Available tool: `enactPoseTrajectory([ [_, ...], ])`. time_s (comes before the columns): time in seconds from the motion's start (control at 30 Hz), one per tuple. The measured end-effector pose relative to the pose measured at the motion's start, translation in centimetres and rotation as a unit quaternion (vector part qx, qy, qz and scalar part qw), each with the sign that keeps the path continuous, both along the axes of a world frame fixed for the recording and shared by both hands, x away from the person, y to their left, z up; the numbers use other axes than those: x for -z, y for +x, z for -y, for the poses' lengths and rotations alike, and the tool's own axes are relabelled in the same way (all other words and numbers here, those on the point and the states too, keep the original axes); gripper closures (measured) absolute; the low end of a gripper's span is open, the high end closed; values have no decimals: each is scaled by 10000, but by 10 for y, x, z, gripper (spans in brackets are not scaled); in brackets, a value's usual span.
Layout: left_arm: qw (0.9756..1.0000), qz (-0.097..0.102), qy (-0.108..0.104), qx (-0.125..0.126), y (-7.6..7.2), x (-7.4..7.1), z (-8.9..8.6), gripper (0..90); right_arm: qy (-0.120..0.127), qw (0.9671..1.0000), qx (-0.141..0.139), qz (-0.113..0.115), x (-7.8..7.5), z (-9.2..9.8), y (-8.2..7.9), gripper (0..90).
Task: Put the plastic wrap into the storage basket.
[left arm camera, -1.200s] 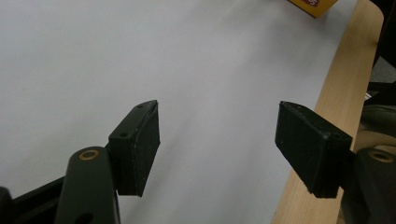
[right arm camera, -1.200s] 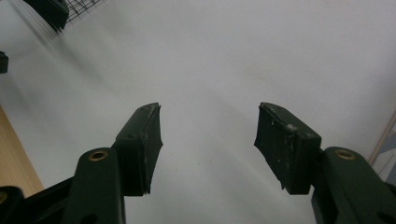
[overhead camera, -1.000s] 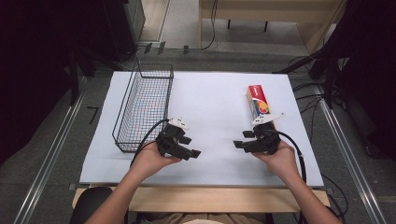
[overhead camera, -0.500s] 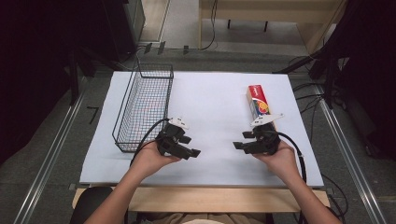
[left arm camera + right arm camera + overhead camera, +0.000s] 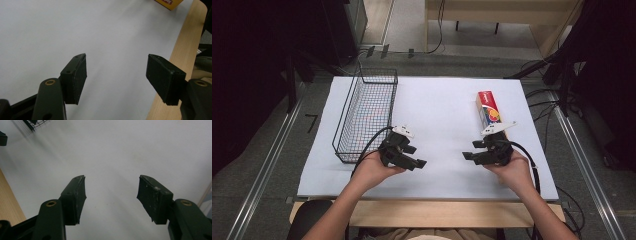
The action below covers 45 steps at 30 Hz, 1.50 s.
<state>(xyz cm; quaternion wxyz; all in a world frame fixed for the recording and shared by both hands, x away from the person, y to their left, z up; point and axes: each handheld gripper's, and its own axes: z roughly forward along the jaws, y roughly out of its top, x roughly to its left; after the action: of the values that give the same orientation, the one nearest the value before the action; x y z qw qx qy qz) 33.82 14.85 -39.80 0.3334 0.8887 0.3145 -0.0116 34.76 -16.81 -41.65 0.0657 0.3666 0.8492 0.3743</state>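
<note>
Nearest the person, the left gripper (image 5: 412,159) and the right gripper (image 5: 474,153) sat low over the white sheet (image 5: 439,115), jaws wide apart, both empty. Just beyond the right gripper lay the box (image 5: 488,109), flat on the sheet. It looked like light, stiff card that could dent, so a gentle hold across its long sides at mid-length seemed best. Farther left, well apart, stood the wire basket (image 5: 367,110).

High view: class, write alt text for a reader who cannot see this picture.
A person at a white-covered table holds a left gripper and a right gripper, both open and pointing toward each other. An empty black wire basket stands far left; a colourful toothpaste box lies beyond the right gripper.
</note>
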Motion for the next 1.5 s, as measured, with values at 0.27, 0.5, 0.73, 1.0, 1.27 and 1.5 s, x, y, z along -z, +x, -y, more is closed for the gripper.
enactPoseTrajectory([
  [0.27, 9999, 0, -92, -40, 0, -2, -1, 333, 35, 9994, 336, 87, -9, 16, 5, 396],
  [0.5, 10000, -10, -54, -20, 1, -2, -1, 333, 50, 9975, 672, 199, -20, 26, 15, 396],
  [0.73, 10000, 27, -19, 58, 0, -1, 3, 333, 24, 9952, 954, 236, -28, 30, 24, 396],
  [1.0, 9999, 14, -16, 109, 0, -1, 5, 332, -322, 9887, 1465, 53, -25, 34, 41, 388],
  [1.27, 9999, 34, -25, 133, 2, 1, 7, 332, -570, 9789, 1956, -118, -15, 43, 61, 334],
  [1.5, 9998, 28, -8, 171, 3, 2, 12, 332, -856, 9696, 2281, -203, 2, 42, 74, 236],
])
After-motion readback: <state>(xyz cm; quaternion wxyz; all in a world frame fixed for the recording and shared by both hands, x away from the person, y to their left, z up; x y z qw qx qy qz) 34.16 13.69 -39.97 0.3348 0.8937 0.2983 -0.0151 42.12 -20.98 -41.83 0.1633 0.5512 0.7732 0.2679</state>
